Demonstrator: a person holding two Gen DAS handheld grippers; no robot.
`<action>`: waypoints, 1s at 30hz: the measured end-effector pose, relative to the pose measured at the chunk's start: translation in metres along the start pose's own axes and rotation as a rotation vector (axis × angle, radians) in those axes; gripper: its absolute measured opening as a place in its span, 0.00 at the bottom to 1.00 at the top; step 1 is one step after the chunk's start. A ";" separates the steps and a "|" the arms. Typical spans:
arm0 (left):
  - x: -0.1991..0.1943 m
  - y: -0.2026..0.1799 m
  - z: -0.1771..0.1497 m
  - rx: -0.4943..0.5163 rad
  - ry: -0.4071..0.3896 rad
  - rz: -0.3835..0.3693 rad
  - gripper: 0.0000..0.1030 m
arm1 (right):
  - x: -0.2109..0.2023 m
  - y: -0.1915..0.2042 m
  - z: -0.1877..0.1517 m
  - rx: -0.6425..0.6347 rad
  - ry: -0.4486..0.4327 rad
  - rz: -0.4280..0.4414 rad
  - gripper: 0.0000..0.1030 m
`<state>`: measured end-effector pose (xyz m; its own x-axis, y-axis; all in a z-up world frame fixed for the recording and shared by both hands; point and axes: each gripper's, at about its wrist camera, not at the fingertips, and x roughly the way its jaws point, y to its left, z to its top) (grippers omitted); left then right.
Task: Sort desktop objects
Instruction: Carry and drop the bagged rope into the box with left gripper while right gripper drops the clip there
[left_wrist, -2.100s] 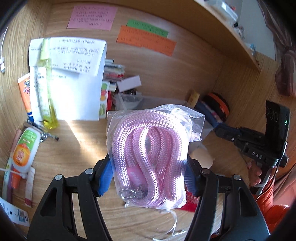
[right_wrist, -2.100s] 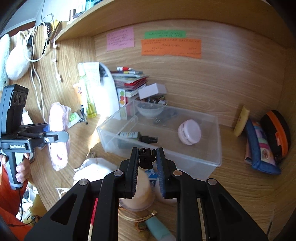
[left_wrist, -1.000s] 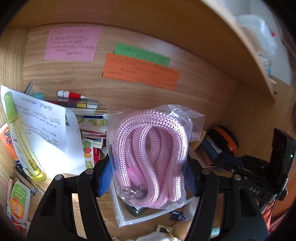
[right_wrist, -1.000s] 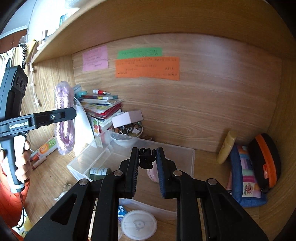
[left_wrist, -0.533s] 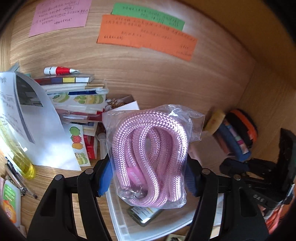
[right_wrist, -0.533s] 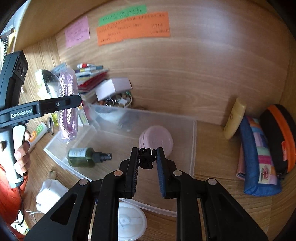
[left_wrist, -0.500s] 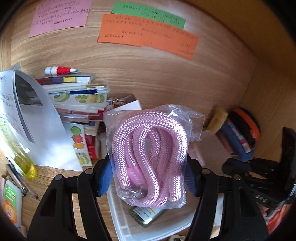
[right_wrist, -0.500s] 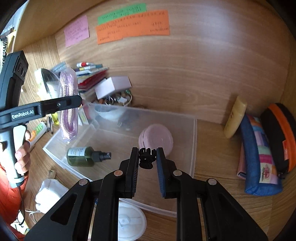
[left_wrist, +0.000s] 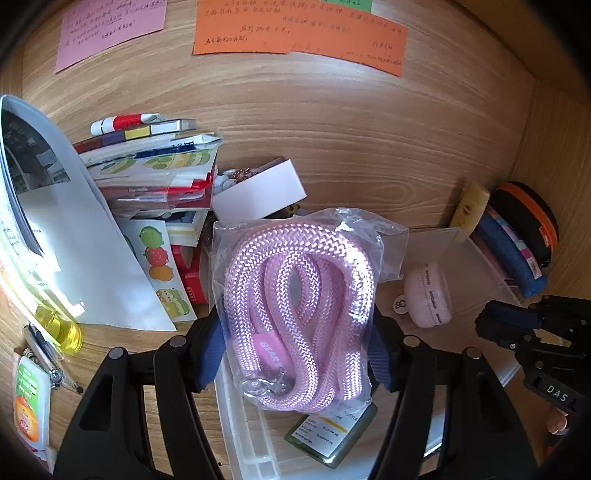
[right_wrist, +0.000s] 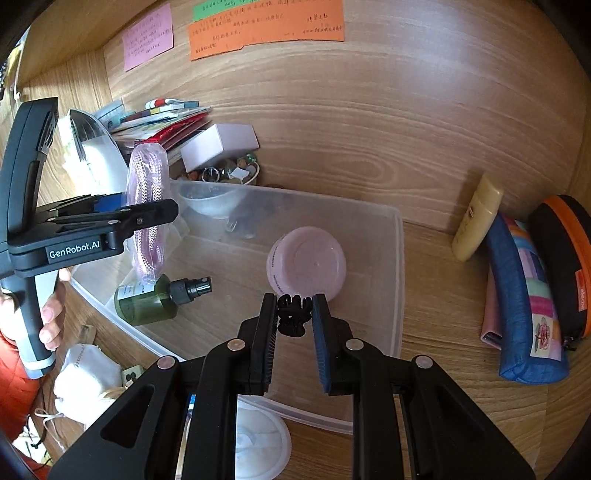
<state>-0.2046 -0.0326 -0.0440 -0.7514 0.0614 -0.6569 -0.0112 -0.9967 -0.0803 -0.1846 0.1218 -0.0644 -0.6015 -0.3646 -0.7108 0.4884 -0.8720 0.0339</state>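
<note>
Left gripper (left_wrist: 297, 343): jaws clamped on the sides of a clear bag of coiled pink rope (left_wrist: 295, 310), held above the left end of the clear plastic bin (right_wrist: 397, 236).
Right gripper (right_wrist: 294, 314): jaws pinched tight on a small black claw hair clip (right_wrist: 293, 319), over the bin's near side.
Bin contents: green spray bottle (right_wrist: 155, 299) lying on its side at the left end; round pink case (right_wrist: 306, 264) near the middle.
Tabletop (right_wrist: 443, 295): wooden; the bin sits toward its back edge.
Right of bin: yellow tube (right_wrist: 476, 219) leaning on the back wall, blue pencil case (right_wrist: 517, 295) beside it.
Left rear corner: stack of books (left_wrist: 155, 166), white box (left_wrist: 258, 192).
</note>
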 end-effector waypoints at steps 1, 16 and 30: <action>0.000 0.000 0.000 0.001 0.000 0.000 0.63 | 0.001 0.001 0.000 -0.003 0.001 -0.004 0.17; -0.008 -0.010 -0.004 0.071 -0.013 0.025 0.71 | 0.009 0.009 -0.004 -0.034 0.012 -0.038 0.17; -0.022 -0.003 0.003 0.039 -0.039 -0.016 0.91 | -0.004 0.016 -0.004 -0.058 -0.035 -0.049 0.46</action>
<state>-0.1895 -0.0310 -0.0270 -0.7759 0.0762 -0.6263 -0.0490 -0.9970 -0.0606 -0.1721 0.1109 -0.0642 -0.6469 -0.3339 -0.6856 0.4932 -0.8689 -0.0422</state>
